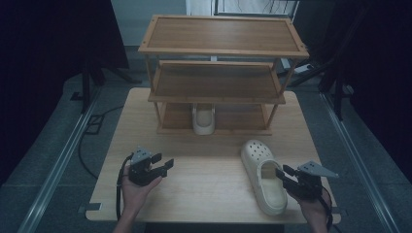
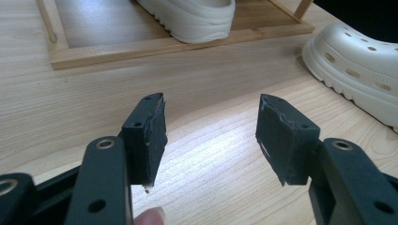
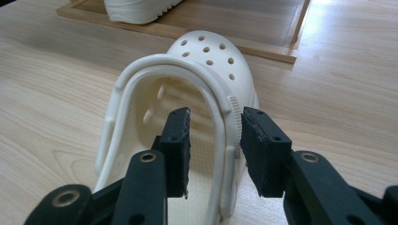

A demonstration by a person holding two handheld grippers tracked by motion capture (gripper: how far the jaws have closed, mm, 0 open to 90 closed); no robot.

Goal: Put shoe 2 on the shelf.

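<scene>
Cream perforated clog (image 1: 263, 174), brown wooden rack (image 1: 221, 48), black hand-held gripper (image 3: 213, 140)

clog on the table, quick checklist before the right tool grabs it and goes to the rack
1. Right tool straddles the clog's side wall, one jaw inside, one outside: ok.
2. Pads pressing on the wall: not ok, gaps on both sides.
3. Clog upright on its sole on the table: ok.
4. Room on the rack's bottom shelf beside the shelved clog: ok.
5. Left tool open, apart from the clog: ok.
</scene>
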